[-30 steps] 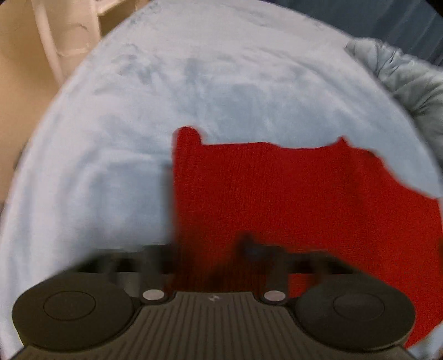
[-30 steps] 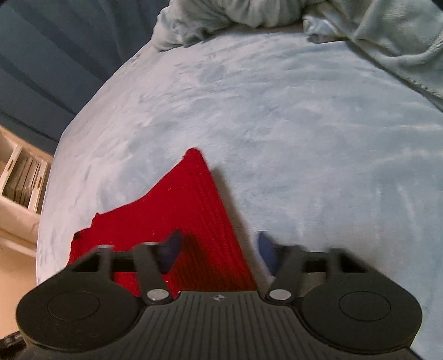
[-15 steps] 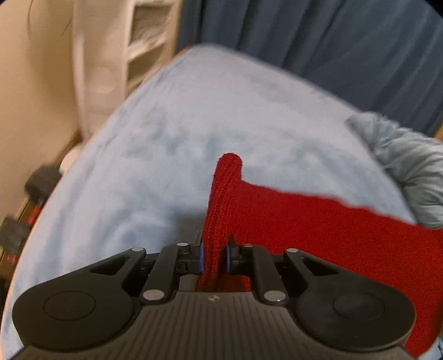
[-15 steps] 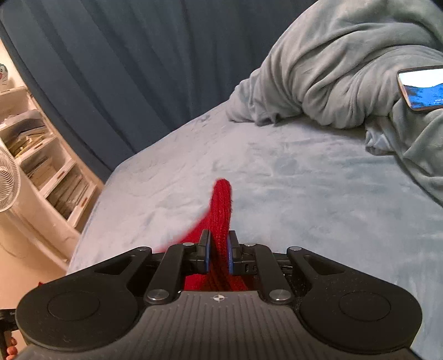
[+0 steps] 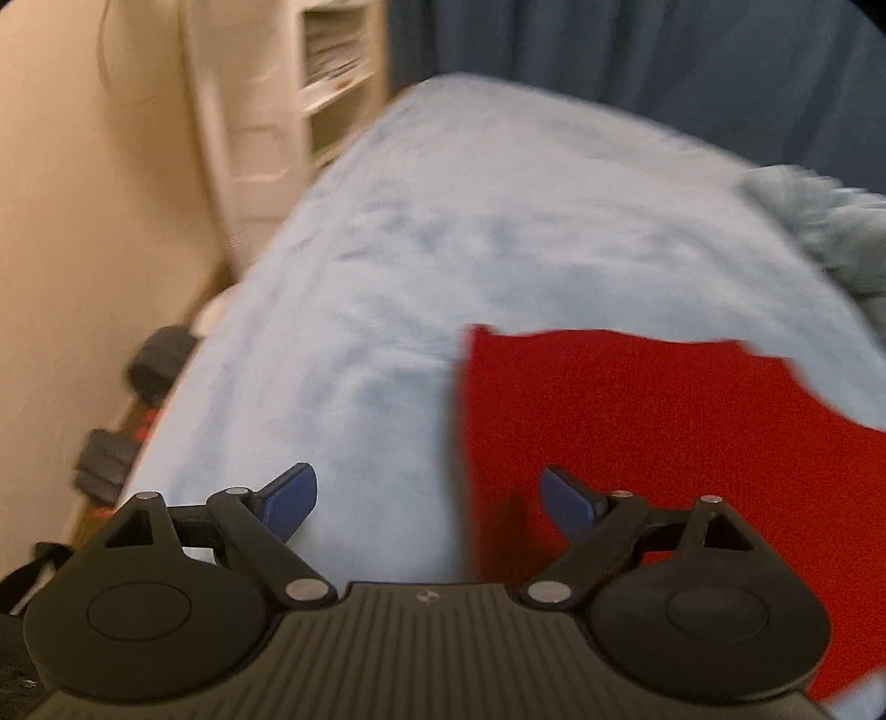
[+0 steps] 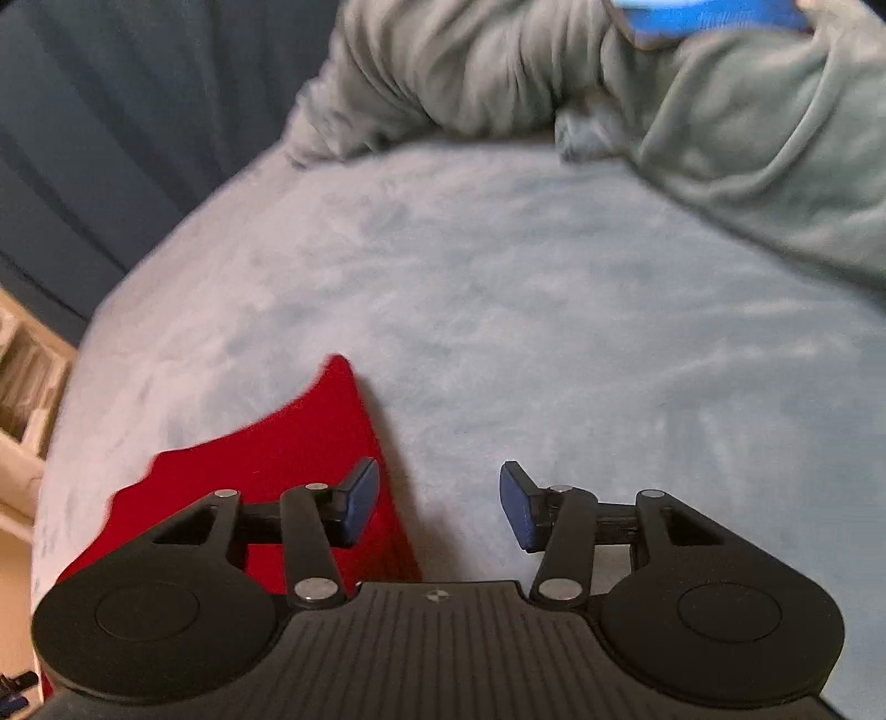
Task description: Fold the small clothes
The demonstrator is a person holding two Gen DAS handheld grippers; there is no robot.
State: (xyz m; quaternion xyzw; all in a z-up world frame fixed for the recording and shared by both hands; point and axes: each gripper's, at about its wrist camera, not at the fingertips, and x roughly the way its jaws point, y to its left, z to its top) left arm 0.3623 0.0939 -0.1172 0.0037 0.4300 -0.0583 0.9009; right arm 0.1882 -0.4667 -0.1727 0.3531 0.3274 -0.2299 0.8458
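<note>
A red knit garment lies flat on the light blue bed cover. In the left wrist view my left gripper is open and empty, hovering over the garment's left edge, with one blue pad over the cover and the other over the red cloth. In the right wrist view the garment shows at lower left, ending in a pointed corner. My right gripper is open and empty over the garment's right edge, its left pad above the red cloth.
A bunched grey-green blanket lies at the far side of the bed, with a phone on it. A white shelf unit and dumbbells stand off the bed's left side. Dark blue curtains hang behind.
Half a second ago both grippers were shut on raised edges of the red garment. Both have now opened and let go, and the garment lies flat.
</note>
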